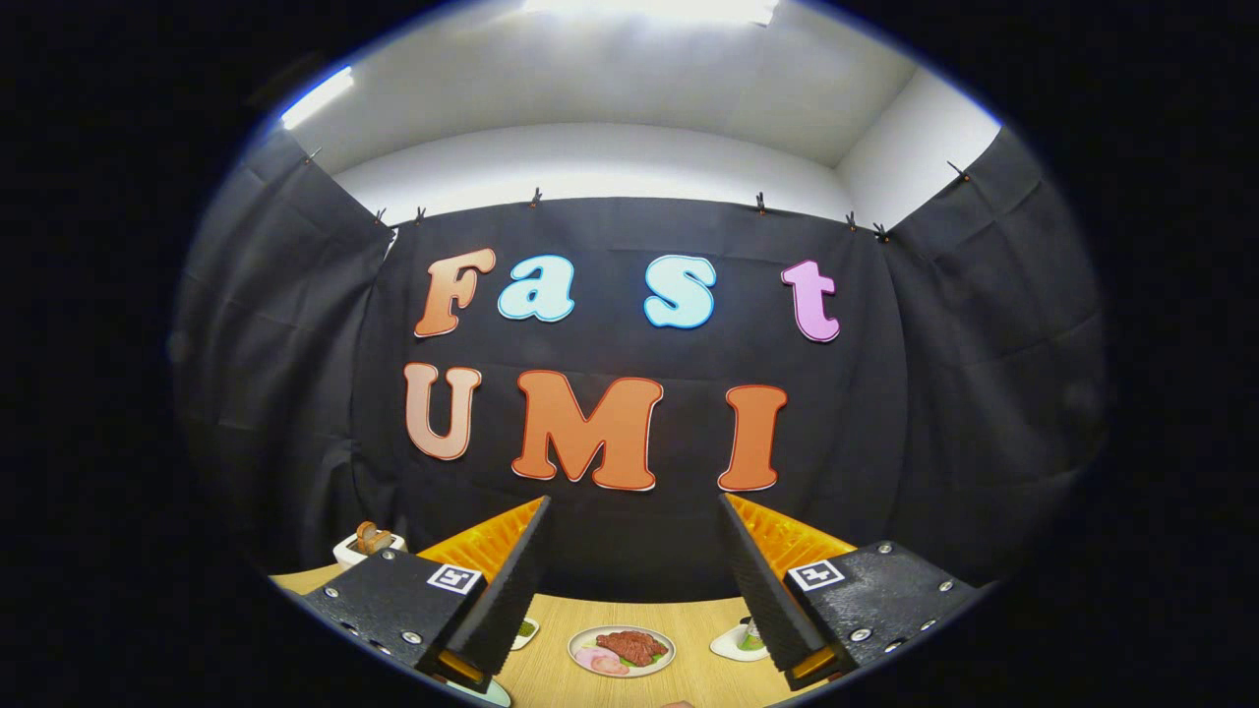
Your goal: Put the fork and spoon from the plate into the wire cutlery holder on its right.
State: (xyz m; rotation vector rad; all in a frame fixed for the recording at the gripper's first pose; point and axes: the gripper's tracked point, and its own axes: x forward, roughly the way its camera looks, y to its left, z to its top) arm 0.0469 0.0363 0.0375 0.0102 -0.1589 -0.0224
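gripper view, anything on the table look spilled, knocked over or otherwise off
Nothing stands out. The round plate of food sits flat on the wooden table between the open gripper jaws, its food still on it. The small dishes to either side and the toaster at the back also sit level. No spills visible.

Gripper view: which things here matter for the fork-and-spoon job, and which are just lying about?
Job: gripper, fingers open, holding nothing; plate of food on the table ahead, between the fingers, perhaps the task's plate.
Lying about: toaster with bread; small dish by the left finger; small dish by the right finger.
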